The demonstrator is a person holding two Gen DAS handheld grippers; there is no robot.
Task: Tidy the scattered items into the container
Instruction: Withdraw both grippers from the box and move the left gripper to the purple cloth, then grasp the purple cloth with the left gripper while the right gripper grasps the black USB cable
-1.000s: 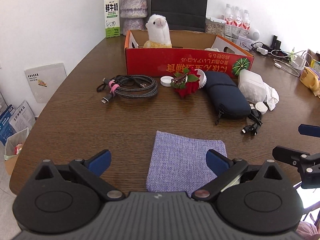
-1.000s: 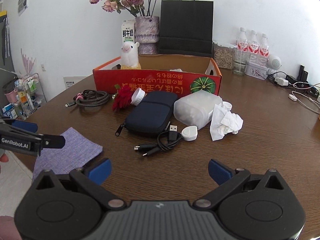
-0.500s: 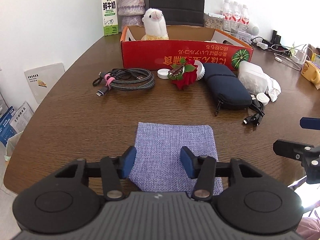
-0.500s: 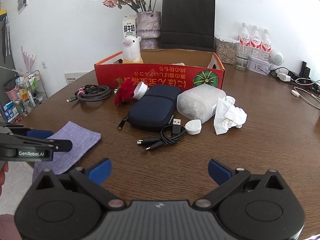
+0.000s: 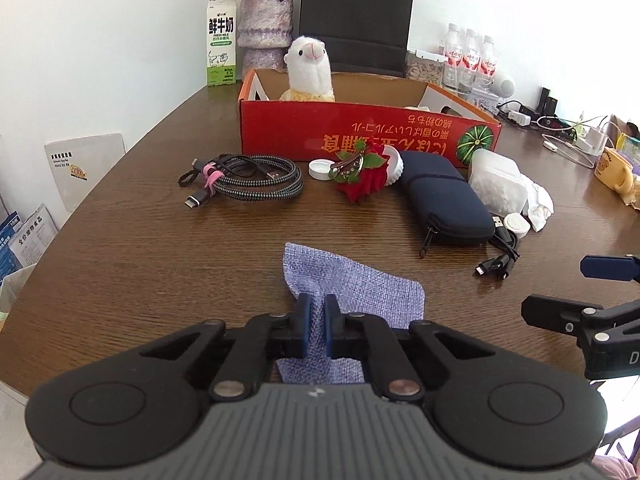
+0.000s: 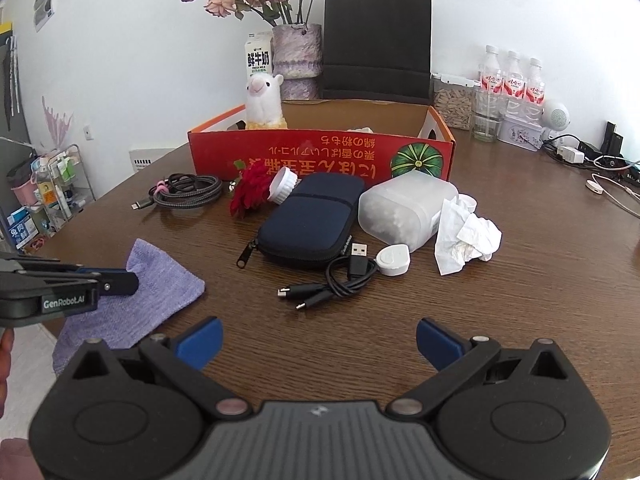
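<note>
Left claw (image 5: 316, 322): clenching on the lilac woven cloth (image 5: 360, 288), its jaws having just been closing; the fabric is bunching up between the blue pads, and the cloth's near edge is lifting off the desk (image 5: 140, 240) while its far part is lying flat. In the right wrist view the same claw (image 6: 120, 280) is reaching in from the left over the cloth (image 6: 160, 280).

Right claw (image 6: 318, 338): standing released, both blue pads spread wide with only bare desk (image 6: 540, 280) between them; it is hovering near the front edge.

Container: red cardboard box (image 5: 360, 136) sitting at the far side of the desk, open on top, with a white plush alpaca (image 5: 310, 68) standing upright in its left corner.

Loose items lying in front of the box, from left to right in the left wrist view:
- coiled braided cable (image 5: 248, 178) with a pink tie, well apart from the cloth;
- small white cap (image 5: 319, 168), just beside a red fabric flower (image 5: 360, 180);
- navy zip pouch (image 5: 444, 204), touching the flower's white base;
- translucent white plastic case (image 5: 498, 182), resting against the pouch's right side;
- crumpled white tissue (image 5: 538, 204), beside the case;
- black USB cable bundle (image 5: 502, 250) with a small round white charger (image 5: 516, 224), near the pouch's front corner.

Behind the box: milk carton (image 5: 221, 40), vase of dried roses (image 5: 264, 28), black paper bag (image 5: 356, 16), three water bottles (image 5: 470, 56).
</note>
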